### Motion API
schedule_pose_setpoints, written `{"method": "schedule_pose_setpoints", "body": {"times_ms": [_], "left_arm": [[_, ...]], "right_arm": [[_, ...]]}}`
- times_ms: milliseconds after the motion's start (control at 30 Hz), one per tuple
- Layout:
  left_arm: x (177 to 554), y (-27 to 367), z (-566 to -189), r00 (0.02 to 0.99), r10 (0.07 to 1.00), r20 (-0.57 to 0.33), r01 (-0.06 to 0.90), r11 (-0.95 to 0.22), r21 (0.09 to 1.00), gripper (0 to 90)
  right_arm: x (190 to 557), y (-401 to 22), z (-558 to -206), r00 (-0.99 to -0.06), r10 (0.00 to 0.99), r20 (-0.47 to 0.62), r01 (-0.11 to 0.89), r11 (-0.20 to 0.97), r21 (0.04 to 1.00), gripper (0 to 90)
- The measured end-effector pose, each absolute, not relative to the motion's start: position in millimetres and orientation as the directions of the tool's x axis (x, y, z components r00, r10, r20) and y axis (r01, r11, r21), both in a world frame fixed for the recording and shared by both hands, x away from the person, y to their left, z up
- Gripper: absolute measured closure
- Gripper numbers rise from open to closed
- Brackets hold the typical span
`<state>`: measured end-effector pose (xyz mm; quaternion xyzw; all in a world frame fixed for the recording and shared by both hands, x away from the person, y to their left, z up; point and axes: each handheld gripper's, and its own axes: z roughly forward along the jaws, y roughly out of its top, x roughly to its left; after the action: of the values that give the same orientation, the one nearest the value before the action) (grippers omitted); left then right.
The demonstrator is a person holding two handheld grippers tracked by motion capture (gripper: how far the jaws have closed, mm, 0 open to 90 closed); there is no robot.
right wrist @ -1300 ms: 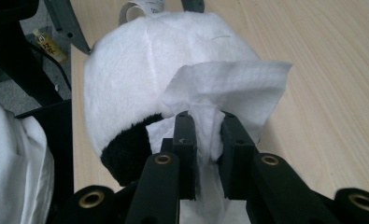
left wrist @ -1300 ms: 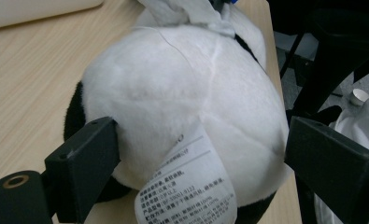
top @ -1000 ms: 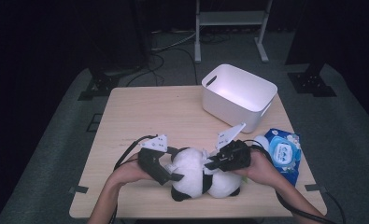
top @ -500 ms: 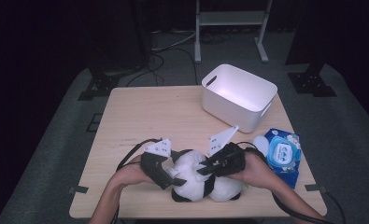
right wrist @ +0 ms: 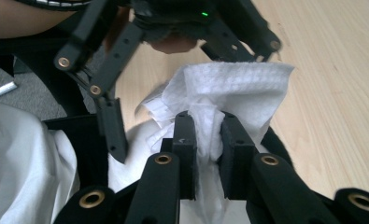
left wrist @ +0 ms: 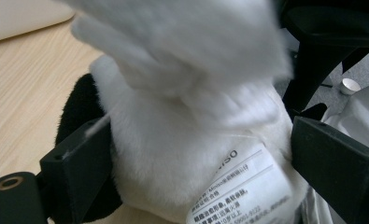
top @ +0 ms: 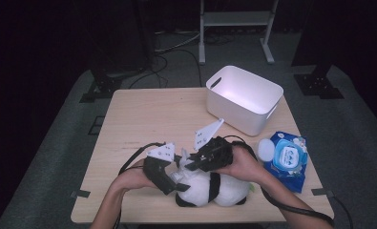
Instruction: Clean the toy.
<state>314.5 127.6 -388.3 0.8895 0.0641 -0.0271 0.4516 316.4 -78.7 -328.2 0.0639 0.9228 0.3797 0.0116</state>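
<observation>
- Plush panda toy [top: 210, 188], black and white and soft — it lies on its side near the front edge of the pale wooden worktop [top: 148, 114], its long axis running roughly left to right across the high view. Which end is the head I cannot tell.
- White paper wipe [right wrist: 229, 93], crumpled and quilted — it sits over the toy's left part, between the two tongs.
- Left tongs [top: 169, 179] come in from the left, slanted down toward the toy; in the left gripper view the black jaws stand wide on either side of the toy's white fur and its printed white sewn-in label [left wrist: 243, 186]. Their jaws have just closed in a little, with the toy between them; whether the pads press the fur I cannot tell.
- Right tongs [right wrist: 205, 140] are closed on a fold of the wipe, the jaws nearly together. The right hand [top: 243, 164] reaches over the toy's top from the right, tongs pointing left.
- White plastic bin [top: 243, 98] stands at the far right of the worktop; a blue wipe pack [top: 288, 157] lies just right of the hand.
</observation>
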Motion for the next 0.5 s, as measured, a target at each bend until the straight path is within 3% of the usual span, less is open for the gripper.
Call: {"method": "schedule_pose_setpoints", "body": {"times_ms": [500], "left_arm": [[312.5,127.3,-386.8,0.993,0.078,-0.091,0.119,-0.594,0.795,7.3]], "right_arm": [[336.5,-146.5,-350.5,-0.952,0.292,0.09,0.274,0.686,0.674,77.8]]}}
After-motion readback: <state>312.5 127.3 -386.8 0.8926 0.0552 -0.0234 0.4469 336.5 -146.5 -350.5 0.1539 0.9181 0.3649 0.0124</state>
